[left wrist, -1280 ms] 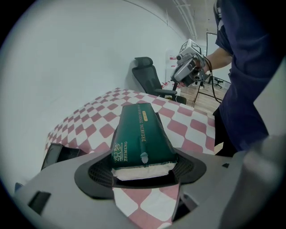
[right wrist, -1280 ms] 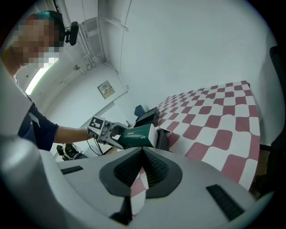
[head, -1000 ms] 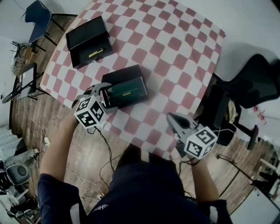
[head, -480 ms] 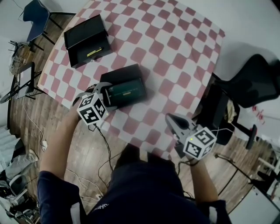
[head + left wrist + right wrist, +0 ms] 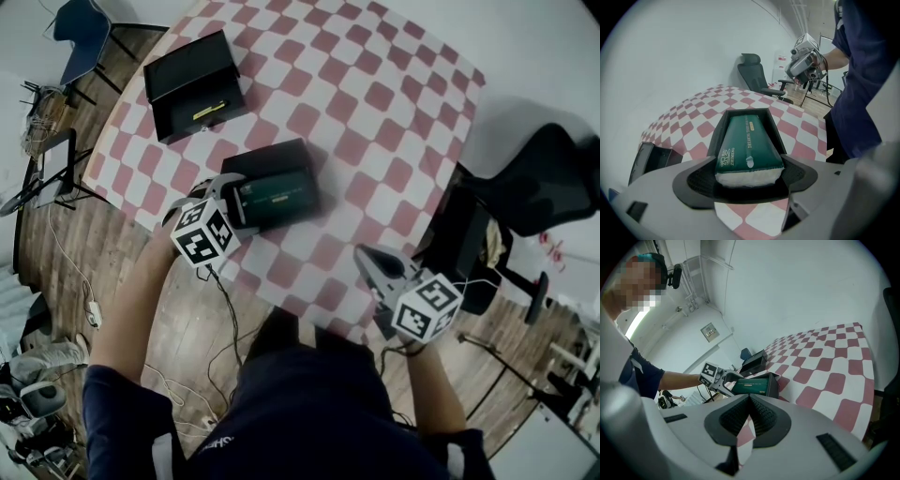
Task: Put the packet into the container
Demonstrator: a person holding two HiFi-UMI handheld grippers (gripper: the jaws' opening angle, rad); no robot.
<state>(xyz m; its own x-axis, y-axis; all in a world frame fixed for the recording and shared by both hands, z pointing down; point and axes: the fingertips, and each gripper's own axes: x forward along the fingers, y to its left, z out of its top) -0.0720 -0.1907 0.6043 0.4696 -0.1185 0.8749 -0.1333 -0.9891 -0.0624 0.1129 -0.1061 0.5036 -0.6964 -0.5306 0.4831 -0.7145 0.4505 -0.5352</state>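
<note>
The desk (image 5: 375,94) has a cloth of red and white squares. Near its front edge stands an open black container (image 5: 267,152), and a second black box (image 5: 192,84) stands well apart, at the far left corner. The green packet (image 5: 277,197) lies inside the container. The left tongs (image 5: 236,202) are closed on the packet's near end. The right tongs (image 5: 749,416) hang at the desk's edge, pressed together and holding nothing.
</note>
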